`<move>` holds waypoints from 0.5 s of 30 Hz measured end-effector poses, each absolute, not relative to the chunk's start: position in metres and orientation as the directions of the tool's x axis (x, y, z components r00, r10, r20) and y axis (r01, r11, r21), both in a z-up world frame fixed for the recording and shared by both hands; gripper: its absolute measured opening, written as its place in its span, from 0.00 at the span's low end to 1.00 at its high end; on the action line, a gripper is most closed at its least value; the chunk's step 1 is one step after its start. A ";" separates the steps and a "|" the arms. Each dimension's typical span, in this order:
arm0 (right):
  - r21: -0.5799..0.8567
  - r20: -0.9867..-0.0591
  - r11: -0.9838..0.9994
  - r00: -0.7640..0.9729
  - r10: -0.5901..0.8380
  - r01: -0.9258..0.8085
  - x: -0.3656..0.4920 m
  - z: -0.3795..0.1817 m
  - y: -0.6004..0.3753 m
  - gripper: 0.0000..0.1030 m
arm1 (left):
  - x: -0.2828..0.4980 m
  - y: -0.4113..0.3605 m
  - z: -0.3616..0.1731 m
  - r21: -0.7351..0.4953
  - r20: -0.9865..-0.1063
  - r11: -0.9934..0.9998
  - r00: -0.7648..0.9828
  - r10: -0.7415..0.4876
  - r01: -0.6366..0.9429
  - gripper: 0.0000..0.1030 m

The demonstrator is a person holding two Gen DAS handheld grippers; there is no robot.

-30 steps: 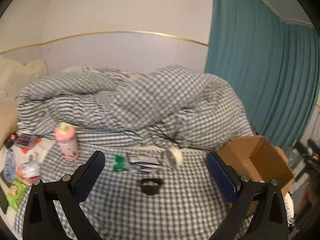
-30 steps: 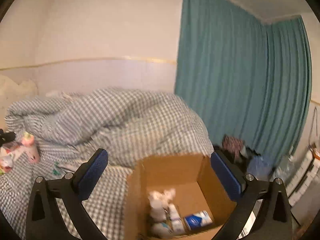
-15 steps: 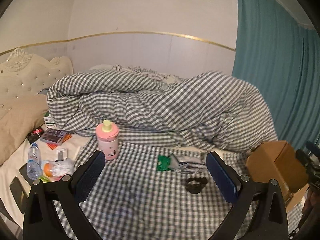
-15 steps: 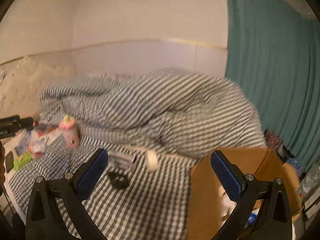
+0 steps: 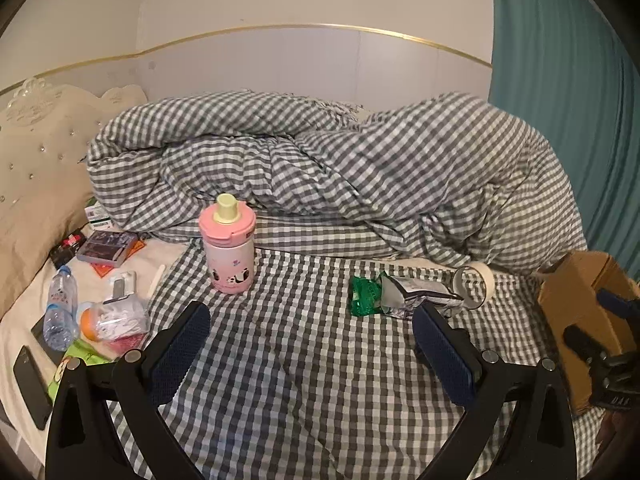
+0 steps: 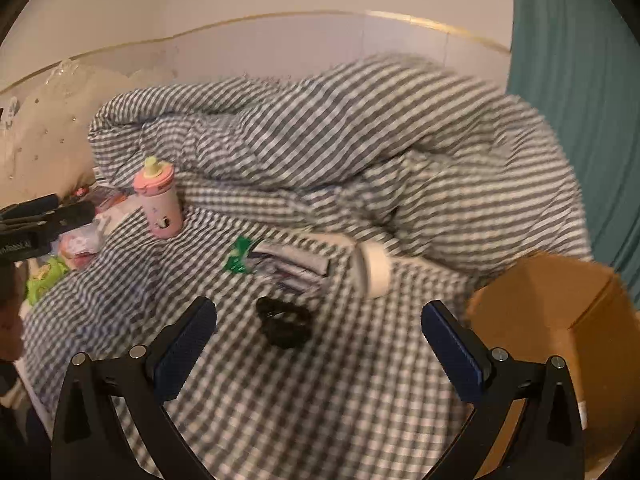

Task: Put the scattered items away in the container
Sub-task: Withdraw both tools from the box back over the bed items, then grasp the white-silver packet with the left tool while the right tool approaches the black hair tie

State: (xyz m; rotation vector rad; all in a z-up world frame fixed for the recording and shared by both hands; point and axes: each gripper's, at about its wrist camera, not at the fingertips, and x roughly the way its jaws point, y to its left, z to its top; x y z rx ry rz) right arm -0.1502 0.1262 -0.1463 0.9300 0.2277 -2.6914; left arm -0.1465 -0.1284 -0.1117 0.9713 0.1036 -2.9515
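The left gripper point(image 5: 312, 354) hovers over the checked bed sheet point(image 5: 304, 392) with its fingers point(image 5: 180, 350) spread wide and nothing between them. The right gripper point(image 6: 318, 350) is likewise spread wide and empty, and just ahead of its fingers point(image 6: 186, 344) a black hair clip point(image 6: 285, 326) lies on the sheet. Beyond that, a green-and-silver snack wrapper point(image 5: 394, 294) lies flat, touching a roll of pale tape point(image 5: 476, 286) that stands on edge at its right end. A pink bottle point(image 5: 229, 246) with a yellow cap stands upright to the left, well apart from the wrapper. At the right edge of the bed sits the cardboard box point(image 6: 560, 320), the container; its inside is not visible in either view. A crumpled checked duvet point(image 5: 340, 164) is heaped behind everything. At the far left, by the cream headboard point(image 5: 36, 140), lie a clear water bottle point(image 5: 60, 306), a plastic bag of small items point(image 5: 116, 318), a dark phone point(image 5: 32, 386) and some small boxes point(image 5: 106, 246).
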 end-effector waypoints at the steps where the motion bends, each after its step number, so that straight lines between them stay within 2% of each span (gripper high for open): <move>1: -0.047 -0.632 -0.949 -0.745 -0.214 0.313 -0.155 -0.151 0.124 1.00 | -0.152 -0.126 -0.115 -0.041 -0.594 -0.998 -0.804 -0.008 0.040 1.00; 6: -0.017 -0.657 -0.954 -0.723 -0.214 0.298 -0.179 -0.171 0.120 1.00 | -0.178 -0.114 -0.132 0.003 -0.615 -1.000 -0.788 0.006 -0.010 1.00; 15: 0.003 -0.703 -0.941 -0.669 -0.242 0.337 -0.205 -0.204 0.114 1.00 | -0.221 -0.097 -0.177 -0.027 -0.679 -0.997 -0.731 0.068 -0.068 1.00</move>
